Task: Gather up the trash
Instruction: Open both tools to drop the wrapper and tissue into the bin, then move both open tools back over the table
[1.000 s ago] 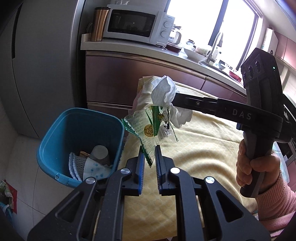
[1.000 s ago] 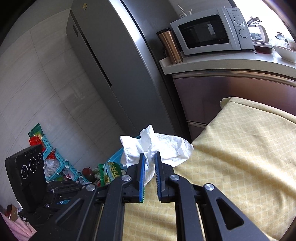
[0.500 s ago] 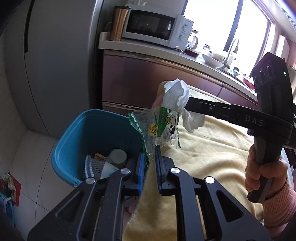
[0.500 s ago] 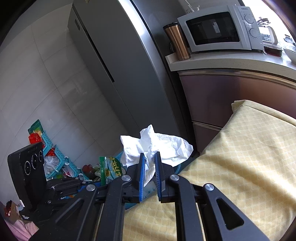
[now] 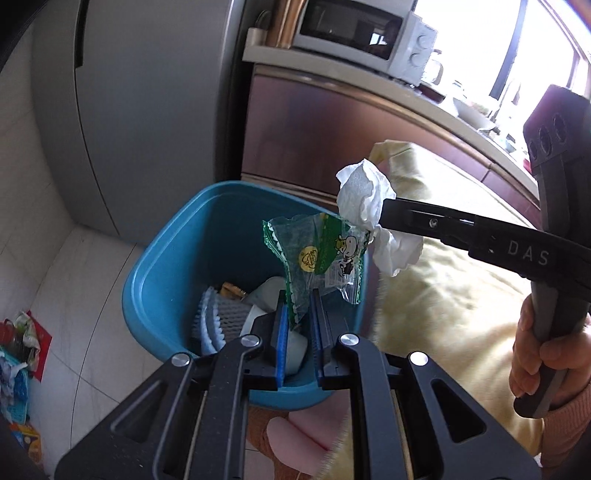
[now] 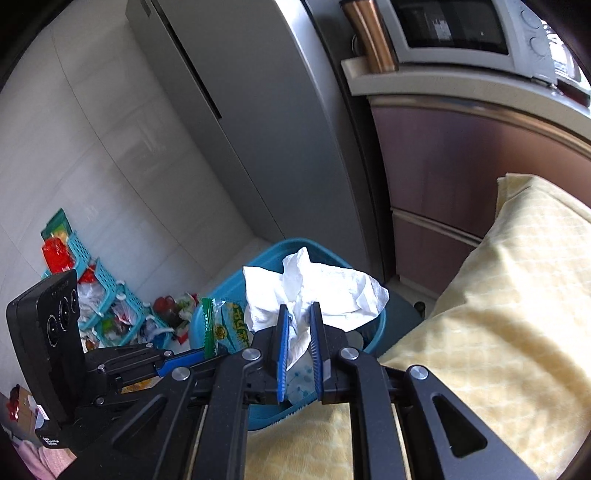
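My left gripper [image 5: 299, 299] is shut on a green and clear snack wrapper [image 5: 317, 254], which hangs over the open mouth of the blue bin [image 5: 166, 266]. My right gripper [image 6: 298, 314] is shut on a crumpled white tissue [image 6: 314, 291]. It holds the tissue above the bin's [image 6: 258, 266] table-side rim. In the left wrist view the tissue [image 5: 364, 199] sits just right of the wrapper, at the tip of the right gripper [image 5: 384, 216]. The wrapper [image 6: 225, 325] and left gripper [image 6: 201, 356] show at the left in the right wrist view. Cups and paper liners lie inside the bin.
A table under a yellow cloth [image 6: 498, 314] stands right of the bin. Behind are a grey fridge [image 5: 147, 103], brown cabinets [image 5: 332, 122] and a microwave [image 5: 354, 27] on the counter. Teal baskets with clutter [image 6: 96, 299] sit on the floor at the left.
Both grippers have swung left off the yellow cloth toward the bin and sunk a little. The wrapper now hangs over the bin's opening, and the tissue has reached its rim.
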### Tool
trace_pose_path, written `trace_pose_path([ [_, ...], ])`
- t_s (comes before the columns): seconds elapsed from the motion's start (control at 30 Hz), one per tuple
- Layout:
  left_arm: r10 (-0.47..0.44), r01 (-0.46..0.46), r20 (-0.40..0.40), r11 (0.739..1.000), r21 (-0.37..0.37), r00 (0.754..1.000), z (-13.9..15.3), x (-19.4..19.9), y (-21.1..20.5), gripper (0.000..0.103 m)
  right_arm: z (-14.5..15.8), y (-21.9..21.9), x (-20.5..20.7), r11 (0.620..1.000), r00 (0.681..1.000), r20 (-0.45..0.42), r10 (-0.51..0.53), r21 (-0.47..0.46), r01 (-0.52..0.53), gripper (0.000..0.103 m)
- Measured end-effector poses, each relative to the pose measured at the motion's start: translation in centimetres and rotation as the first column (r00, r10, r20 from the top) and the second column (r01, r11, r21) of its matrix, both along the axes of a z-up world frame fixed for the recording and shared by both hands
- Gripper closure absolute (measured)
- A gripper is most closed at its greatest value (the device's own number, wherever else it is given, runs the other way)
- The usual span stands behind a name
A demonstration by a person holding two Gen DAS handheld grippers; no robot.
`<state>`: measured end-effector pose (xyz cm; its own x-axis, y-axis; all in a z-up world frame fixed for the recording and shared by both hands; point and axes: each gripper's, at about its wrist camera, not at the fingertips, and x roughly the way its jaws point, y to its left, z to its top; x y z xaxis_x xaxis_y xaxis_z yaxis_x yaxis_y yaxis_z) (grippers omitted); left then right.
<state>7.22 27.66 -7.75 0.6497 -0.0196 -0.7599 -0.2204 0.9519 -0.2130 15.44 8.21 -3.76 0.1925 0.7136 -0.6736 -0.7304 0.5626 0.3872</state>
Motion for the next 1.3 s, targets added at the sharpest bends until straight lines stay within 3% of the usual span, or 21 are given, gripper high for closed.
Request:
trace_pose_path([
  [0.3,0.03,-0.03,-0.052,1.0,-0.002,0.998,-2.6,0.9,1.1,0.09,-2.3,2.8,0.1,0.993,0.998,-0.056,0.035,-0.109,-0.041,0.083],
  [0.43,0.036,-0.038,-0.073,0.999,-0.021,0.997,-3.8,1.4,1.4,0.08,-2.4,2.8,0.0,0.992,0.998,-0.055,0.034,-0.116,-0.04,0.077],
  [0.7,0.069,-0.071,-0.081,0.997,-0.028,0.994,-4.6,1.5,1.9,0.074,-2.7,2.0,0.0,0.995,0.998,-0.061,0.032,-0.098,-0.038,0.077],
  [0.93,0.04,-0.04,0.006,0.999,-0.021,0.999,-2.5,0.2,0.9,0.06,-1.8,-0.1,-0.7,0.998,0.999,-0.048,0.025,-0.053,-0.028,0.075],
  [1.07,-0.011,0.013,0.082,1.0,-0.019,0.997,-0.2,-0.8,-0.7,0.051,-0.2,-2.7,-1.9,1.0,1.0,-0.009,0.015,-0.009,-0.015,0.064],
  [1.2,-0.106,0.113,0.161,0.993,-0.031,0.981,1.9,-1.9,-3.7,0.04,1.6,-6.3,-3.4,0.999,0.999,0.049,-0.01,0.031,0.008,0.057],
  [1.3,-0.206,0.215,0.195,0.976,-0.024,0.959,3.0,-2.4,-6.9,0.038,2.8,-10.0,-4.7,0.998,0.993,0.099,-0.059,0.043,0.055,0.051],
])
